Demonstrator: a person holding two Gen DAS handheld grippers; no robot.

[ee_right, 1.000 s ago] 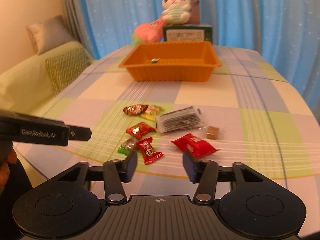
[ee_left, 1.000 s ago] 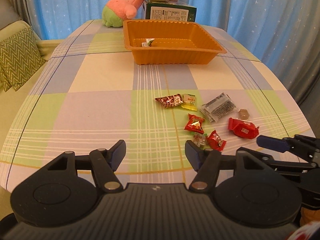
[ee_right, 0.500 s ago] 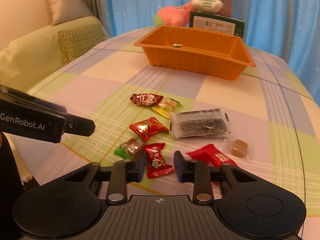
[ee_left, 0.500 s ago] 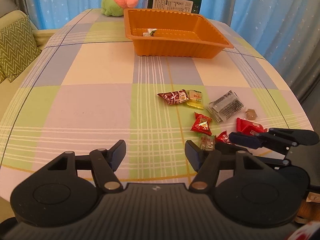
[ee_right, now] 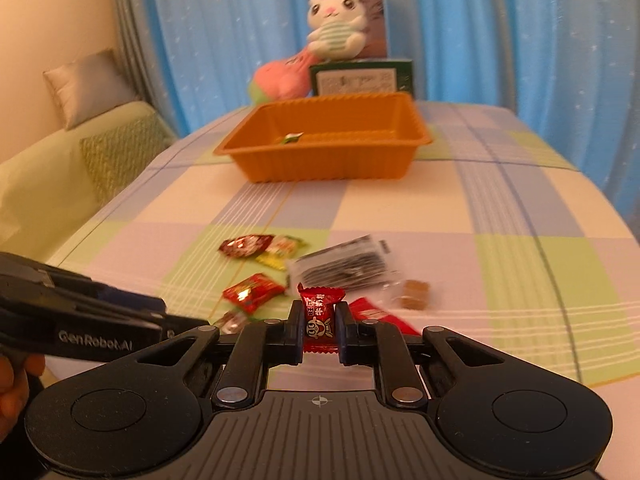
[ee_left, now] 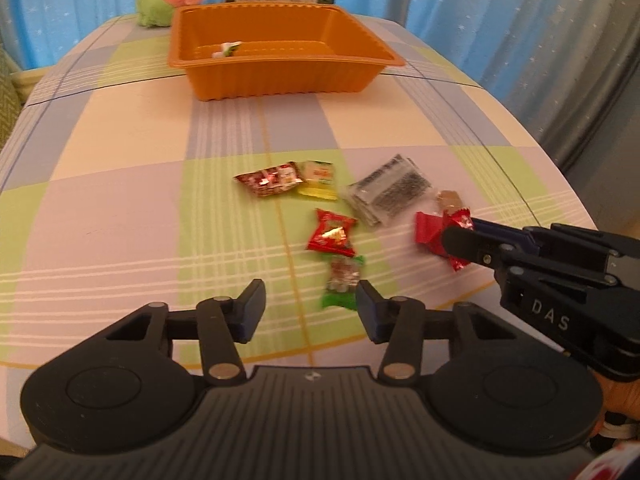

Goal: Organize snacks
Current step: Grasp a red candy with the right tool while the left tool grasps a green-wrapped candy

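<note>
From the left wrist view, the left gripper hangs low over the near table edge with its jaws apart and nothing between them. A green-ended candy lies just beyond the gap, its long axis running near to far, so I judge it the likely next pick. At far centre sits the orange tray with one small wrapped sweet inside; its open mouth faces up, ready for drops. To the right, the right gripper reaches in from the side, clamped on a red candy that seems lifted above a flat red packet.

Seen from the right wrist, the red candy stands upright between the pinching jaws, gripped across its narrow middle. Its long axis is vertical, one twisted end fanned out above and the other below. That crosswise hold probably keeps it from slipping on the way to the tray, straight ahead and well apart. Other snacks lie scattered between.
</note>
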